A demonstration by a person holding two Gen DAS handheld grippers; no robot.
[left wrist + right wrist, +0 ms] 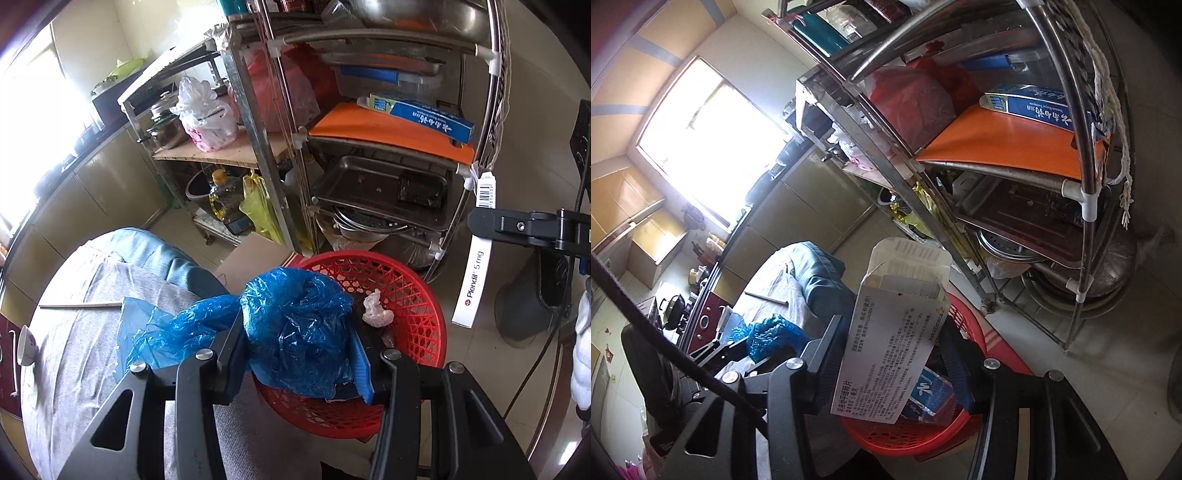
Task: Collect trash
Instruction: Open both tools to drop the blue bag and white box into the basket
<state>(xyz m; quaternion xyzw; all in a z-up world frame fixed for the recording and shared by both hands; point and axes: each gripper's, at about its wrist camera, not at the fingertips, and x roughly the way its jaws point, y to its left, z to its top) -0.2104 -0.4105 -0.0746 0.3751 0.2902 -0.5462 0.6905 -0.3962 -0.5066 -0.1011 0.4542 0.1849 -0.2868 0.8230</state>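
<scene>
- The left wrist view shows the left gripper [299, 354] with its fingers closed on a blue plastic bag [295, 325] above the red basket [417, 295], and a crumpled tissue [376, 314] inside.
- The right wrist view shows the right gripper [890, 350] clamping a white medicine box [897, 332] over the same basket.
- The left view reads "Plendil 5 mg" on the box; the right view reads "AstraZeneca".

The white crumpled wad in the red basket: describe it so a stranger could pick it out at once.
Start at the metal shelf rack and drop to the red mesh basket on the floor in front of it. Inside it, just right of the blue plastic bag held by the left gripper, lies the white crumpled wad. It is the only small, pale, scrunched lump there.
</scene>
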